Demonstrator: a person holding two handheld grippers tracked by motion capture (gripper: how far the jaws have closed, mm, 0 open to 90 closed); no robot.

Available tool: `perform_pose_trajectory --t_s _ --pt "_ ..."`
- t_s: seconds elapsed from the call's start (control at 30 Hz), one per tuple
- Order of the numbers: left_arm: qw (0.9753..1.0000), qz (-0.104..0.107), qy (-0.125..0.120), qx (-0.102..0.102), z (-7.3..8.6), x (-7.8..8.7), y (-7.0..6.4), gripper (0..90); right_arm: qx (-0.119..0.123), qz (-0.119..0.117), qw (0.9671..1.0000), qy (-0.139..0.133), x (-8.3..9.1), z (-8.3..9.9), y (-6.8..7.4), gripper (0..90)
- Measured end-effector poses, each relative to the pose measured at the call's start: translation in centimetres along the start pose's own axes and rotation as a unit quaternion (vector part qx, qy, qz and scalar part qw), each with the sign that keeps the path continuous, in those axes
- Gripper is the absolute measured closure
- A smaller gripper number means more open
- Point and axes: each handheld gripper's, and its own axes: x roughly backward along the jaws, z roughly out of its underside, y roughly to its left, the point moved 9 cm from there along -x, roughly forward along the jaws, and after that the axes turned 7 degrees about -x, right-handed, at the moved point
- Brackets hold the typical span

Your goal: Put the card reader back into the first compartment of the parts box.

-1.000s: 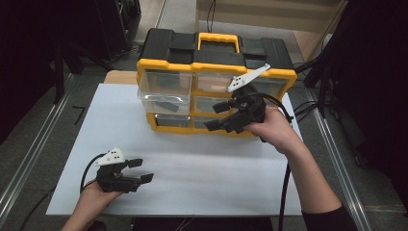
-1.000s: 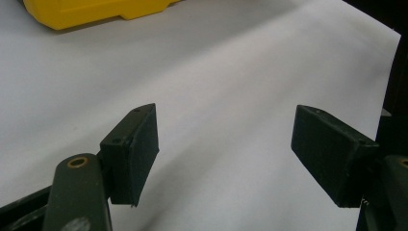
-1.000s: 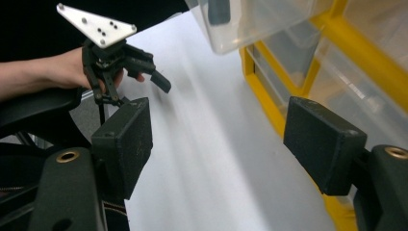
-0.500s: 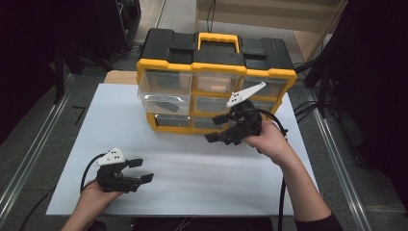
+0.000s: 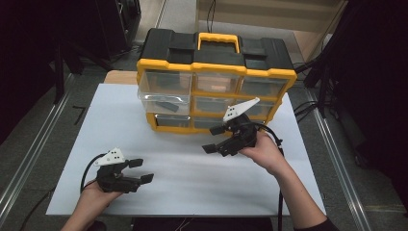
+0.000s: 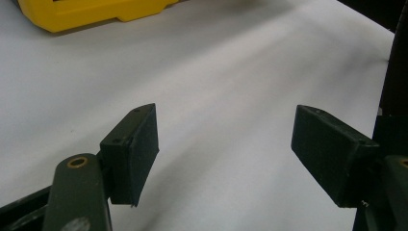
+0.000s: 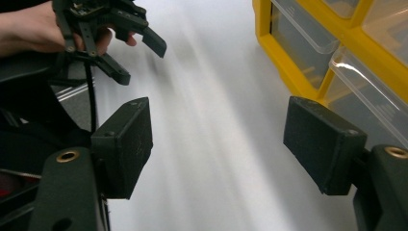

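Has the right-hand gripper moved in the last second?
Yes. The right gripper has pulled back from the yellow drawer organizer toward the person, and now hovers, jaws open, over the white sheet.

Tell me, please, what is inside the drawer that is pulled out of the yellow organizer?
The pulled-out clear drawer of the yellow organizer holds one small dark flat piece, lying near the front wall. What the piece is cannot be told. The drawer's rear stays under the frame, so that part is covered.
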Motion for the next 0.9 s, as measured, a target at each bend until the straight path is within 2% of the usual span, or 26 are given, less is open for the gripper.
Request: perform_pose_trajectory --t_s 0.13,0.27,0.37,0.63,0.8,0.9 --pt "1.0 0.001 0.0 -0.001 0.0 0.0 -0.1 26.3 -0.002 -0.002 1.0 -0.006 -0.8 0.5 0.0 23.8" --pt "1.0 0.001 -0.001 -0.003 -0.1 0.1 -0.1 26.3 -0.002 -0.007 1.0 0.006 -1.5 1.3 0.1 24.0" --pt "1.0 0.002 -0.002 -0.002 -0.1 0.1 -0.1 26.3 -0.009 -0.005 0.9999 0.014 -1.9 2.1 -0.1 24.1" --pt "1.0 0.002 -0.001 -0.004 -0.1 0.1 -0.2 26.3 -0.035 0.004 0.9994 0.005 -2.8 3.9 -0.9 24.1" --pt "1.0 0.002 -0.002 -0.002 -0.1 0.1 -0.2 26.2 -0.037 0.009 0.9992 0.007 -3.2 5.4 -1.1 24.0" --pt "1.0 0.002 -0.001 -0.004 -0.1 0.1 -0.2 26.2 -0.05 0.01 0.9986 0.01 -3.3 6.3 -1.3 24.0"
